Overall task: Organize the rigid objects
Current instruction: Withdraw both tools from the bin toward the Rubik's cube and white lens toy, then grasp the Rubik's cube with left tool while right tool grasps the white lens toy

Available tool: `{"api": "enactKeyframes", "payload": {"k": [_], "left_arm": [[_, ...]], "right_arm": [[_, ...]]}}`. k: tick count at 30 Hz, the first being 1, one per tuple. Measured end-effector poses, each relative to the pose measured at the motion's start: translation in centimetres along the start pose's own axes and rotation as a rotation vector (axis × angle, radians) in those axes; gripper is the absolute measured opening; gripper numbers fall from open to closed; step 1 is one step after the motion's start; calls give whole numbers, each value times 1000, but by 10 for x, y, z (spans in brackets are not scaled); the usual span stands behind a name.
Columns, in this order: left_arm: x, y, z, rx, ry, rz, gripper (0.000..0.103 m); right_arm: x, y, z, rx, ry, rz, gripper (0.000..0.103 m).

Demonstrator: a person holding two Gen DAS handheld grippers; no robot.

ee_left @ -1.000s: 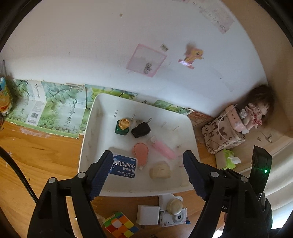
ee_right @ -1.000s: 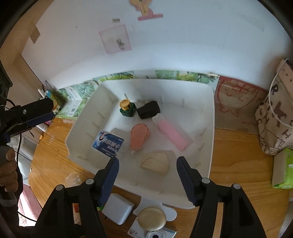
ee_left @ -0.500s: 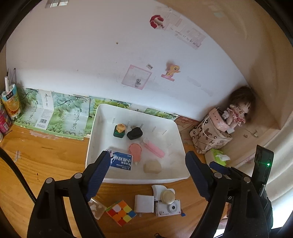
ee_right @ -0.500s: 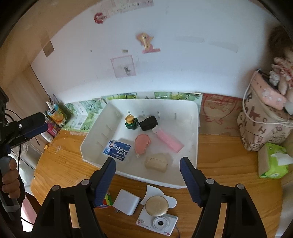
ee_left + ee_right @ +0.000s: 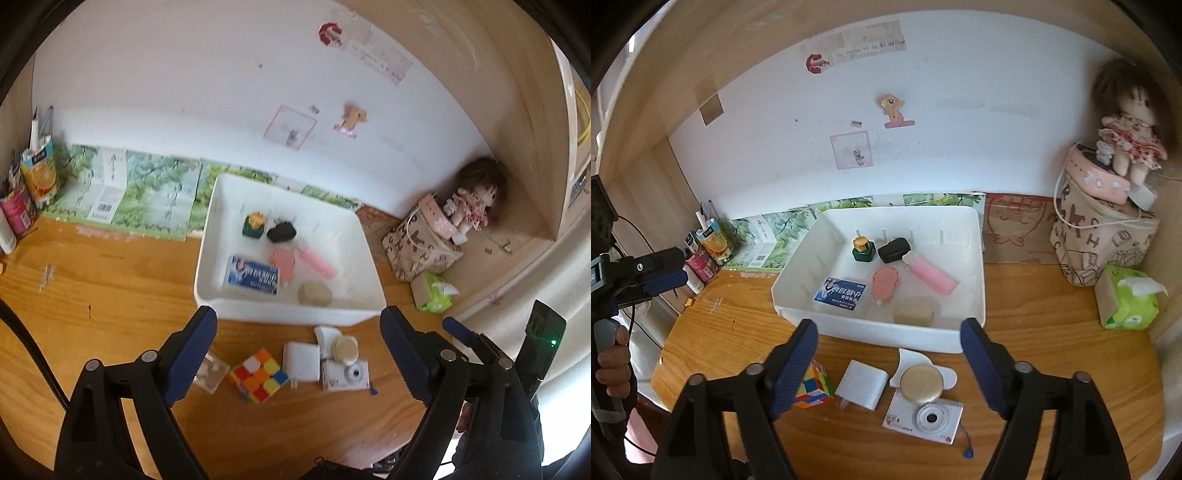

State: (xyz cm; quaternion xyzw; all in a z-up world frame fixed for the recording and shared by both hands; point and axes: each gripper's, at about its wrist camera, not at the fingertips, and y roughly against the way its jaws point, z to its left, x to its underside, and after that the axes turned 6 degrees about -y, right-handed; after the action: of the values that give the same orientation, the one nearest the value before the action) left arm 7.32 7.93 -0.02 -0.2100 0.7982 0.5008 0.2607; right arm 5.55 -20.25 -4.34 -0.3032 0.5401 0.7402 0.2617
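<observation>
A white tray [image 5: 360,236] [image 5: 979,273] on the wooden desk holds a blue card box [image 5: 253,276] [image 5: 840,293], a green bottle [image 5: 253,224], a black charger [image 5: 281,232], a pink tube [image 5: 319,260], a pink paddle-shaped piece [image 5: 283,267] and a tan block [image 5: 315,294]. In front of it lie a colour cube [image 5: 258,374] [image 5: 812,387], a white adapter [image 5: 301,361] [image 5: 861,384], a white camera [image 5: 345,374] [image 5: 925,417] with a round compact [image 5: 921,384] on it, and a clear box [image 5: 210,371]. My left gripper [image 5: 297,347] and right gripper [image 5: 888,362] are open, empty, above these.
A patterned bag [image 5: 1102,243] with a doll [image 5: 1128,136] stands at the right wall, and a green tissue pack [image 5: 1128,299] lies beside it. Drink cartons and cans [image 5: 31,192] stand at the far left. The desk's front edge is close.
Both grippers have pulled back and up from the tray. The cube, adapter and camera in front of the tray have come fully into view. Both grippers stay open.
</observation>
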Motion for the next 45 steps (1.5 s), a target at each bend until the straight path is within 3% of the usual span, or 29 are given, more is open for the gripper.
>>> {"api": "enactKeyframes", "payload": {"k": [12,20,31,45], "left_arm": [[41,-6,16,25,-3,131,92],[59,-21,27,6,31,212,92],[77,-43,48,-47,228,283,92],[85,-79,29,-124,368,326,92]], "right_arm": [[61,17,12,65,-41,-69,81],[94,14,17,114,-29,-64,81],[128,3,-4,142,18,-28,81],[139,-18,-36,92,208,41,81]]}}
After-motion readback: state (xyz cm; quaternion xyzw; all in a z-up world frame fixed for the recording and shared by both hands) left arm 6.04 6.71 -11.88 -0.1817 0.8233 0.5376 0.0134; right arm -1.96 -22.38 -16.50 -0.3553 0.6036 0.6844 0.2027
